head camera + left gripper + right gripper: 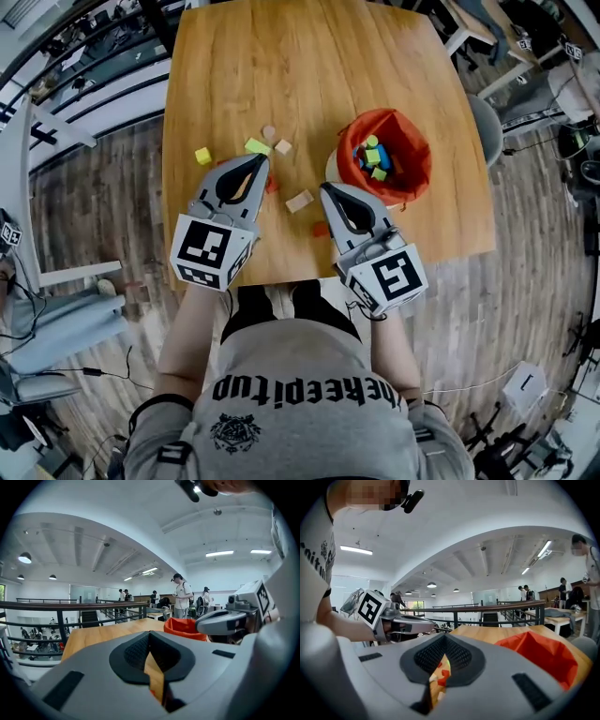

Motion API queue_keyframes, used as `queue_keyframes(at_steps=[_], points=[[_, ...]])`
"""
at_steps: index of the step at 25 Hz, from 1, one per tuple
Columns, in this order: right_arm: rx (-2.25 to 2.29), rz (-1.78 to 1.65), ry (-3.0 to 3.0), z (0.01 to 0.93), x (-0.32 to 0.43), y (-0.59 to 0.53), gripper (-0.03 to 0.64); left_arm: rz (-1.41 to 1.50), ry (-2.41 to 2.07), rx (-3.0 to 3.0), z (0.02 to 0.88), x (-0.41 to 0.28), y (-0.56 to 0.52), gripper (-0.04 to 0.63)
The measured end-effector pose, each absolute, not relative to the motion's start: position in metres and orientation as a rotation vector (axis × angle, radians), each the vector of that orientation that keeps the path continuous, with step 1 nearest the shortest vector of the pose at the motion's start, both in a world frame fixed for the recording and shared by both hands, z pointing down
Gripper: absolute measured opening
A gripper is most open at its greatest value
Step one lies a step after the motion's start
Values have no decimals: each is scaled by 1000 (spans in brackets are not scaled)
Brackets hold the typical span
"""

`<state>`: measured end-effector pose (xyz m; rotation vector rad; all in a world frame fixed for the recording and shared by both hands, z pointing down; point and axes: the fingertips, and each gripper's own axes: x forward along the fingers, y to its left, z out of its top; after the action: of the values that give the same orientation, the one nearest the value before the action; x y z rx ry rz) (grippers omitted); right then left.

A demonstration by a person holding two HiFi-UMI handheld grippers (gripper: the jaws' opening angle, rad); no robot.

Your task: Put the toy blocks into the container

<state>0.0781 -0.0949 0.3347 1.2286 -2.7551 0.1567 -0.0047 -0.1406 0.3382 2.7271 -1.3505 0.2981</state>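
We are holding the left gripper (262, 161) low over the table (309, 56), its jaws pressed fully together with nothing between them. A red block (272, 186) is lying just beside its tip. We are holding the right gripper (325, 188) the same way, pinched closed and empty, just beside the container (417, 169). An orange block (321, 230) is lying by its left flank. The container is standing on the table's right part, with several blocks (373, 157) sitting inside. Others are lying loose near the grippers: a yellow block (202, 156), a green block (257, 146) and a tan block (299, 201).
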Motion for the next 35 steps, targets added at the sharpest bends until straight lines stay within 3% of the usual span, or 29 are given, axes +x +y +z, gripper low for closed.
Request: queue_keyframes(at_steps=[12,35], points=[[1050,181,-2788,347,11,-103,9,254,-1541,2598,346,-78,-118,14],[1141,403,-2604,412,-46,-113,14,227,-1419,2702,351,-128,-114,14]])
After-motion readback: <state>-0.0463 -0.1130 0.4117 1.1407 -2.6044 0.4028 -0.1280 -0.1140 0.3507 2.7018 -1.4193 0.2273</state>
